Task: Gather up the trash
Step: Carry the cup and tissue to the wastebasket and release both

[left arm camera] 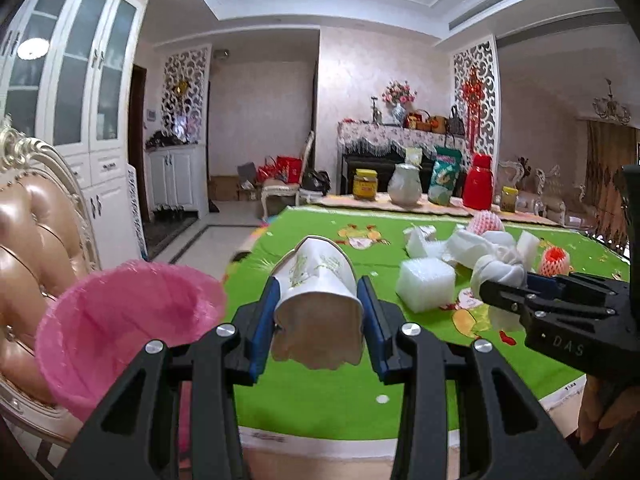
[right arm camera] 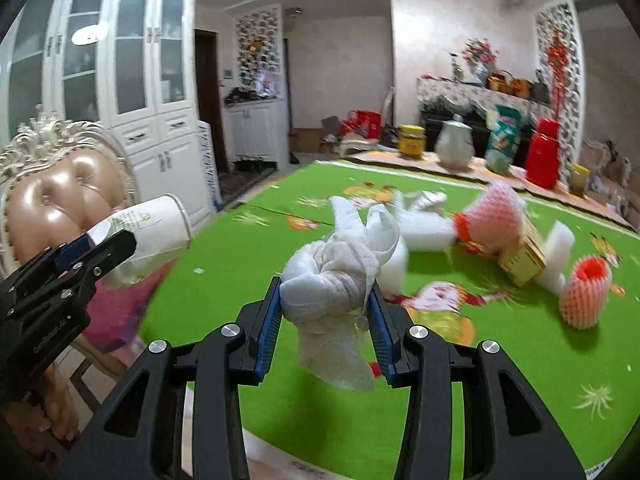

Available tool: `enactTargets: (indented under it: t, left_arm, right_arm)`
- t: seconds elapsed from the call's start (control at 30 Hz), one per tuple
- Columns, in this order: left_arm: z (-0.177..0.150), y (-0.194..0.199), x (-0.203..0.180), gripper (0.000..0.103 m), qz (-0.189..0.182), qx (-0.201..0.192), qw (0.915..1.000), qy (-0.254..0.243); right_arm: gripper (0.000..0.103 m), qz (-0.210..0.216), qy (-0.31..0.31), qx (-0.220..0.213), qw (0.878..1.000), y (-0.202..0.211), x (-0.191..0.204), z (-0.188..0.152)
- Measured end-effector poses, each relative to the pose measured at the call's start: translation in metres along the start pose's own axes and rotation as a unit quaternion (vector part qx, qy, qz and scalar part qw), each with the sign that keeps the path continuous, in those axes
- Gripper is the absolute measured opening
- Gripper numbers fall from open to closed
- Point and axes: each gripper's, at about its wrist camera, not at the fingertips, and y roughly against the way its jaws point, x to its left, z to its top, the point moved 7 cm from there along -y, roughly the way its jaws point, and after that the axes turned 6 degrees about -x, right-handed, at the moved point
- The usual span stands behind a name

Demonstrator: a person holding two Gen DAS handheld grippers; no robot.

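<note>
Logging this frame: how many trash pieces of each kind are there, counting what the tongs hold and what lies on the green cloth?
Paper cup, in left tongs: 1
Knotted white bag, in right tongs: 1
Foam fruit nets: 2
White foam blocks: 3 clear; the pile may hide more
Cardboard box: 1
Total: 8

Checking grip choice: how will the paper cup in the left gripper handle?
The paper cup looks light and thin. Its held end is already squashed, so it probably crushes easily. Set down sideways, it would likely roll.
</note>
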Motion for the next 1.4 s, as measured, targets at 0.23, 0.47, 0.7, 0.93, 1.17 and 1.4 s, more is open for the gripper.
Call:
enactTargets:
  t: [0.23,0.47,0.7,0.93,1.17,1.4]
  left_arm:
    - [0.018,0.032,0.059,0.039,0.044,-0.029,0.9986,-0.001]
    - [0.017,0.044,0.130,0.039,0.098,-0.026,0.9949,0.004]
    - [0.009,0.035,0.187,0.039,0.128,-0.005,0.9916,0.016]
    - [-0.012,0.012,0.237,0.039,0.130,0.032,0.9888,0.065]
    - [-0.024,-0.009,0.264,0.041,0.143,0.056,0.9854,0.073]
    - [-0.032,0.002,0.277,0.078,0.189,0.051,0.9798,0.041]
  right_arm:
    - [0.041,0.062,0.020,-0.027,0.998,-0.001,0.056,0.021]
    - [0.041,0.118,0.044,-0.026,0.992,-0.017,0.119,0.027]
    - [0.042,0.167,0.063,-0.023,0.984,-0.039,0.177,0.034]
    - [0.042,0.196,0.076,0.004,0.978,-0.071,0.211,0.031]
    - [0.044,0.219,0.078,0.035,0.972,-0.102,0.233,0.018]
    - [0.071,0.218,0.086,0.050,0.971,-0.112,0.240,0.005]
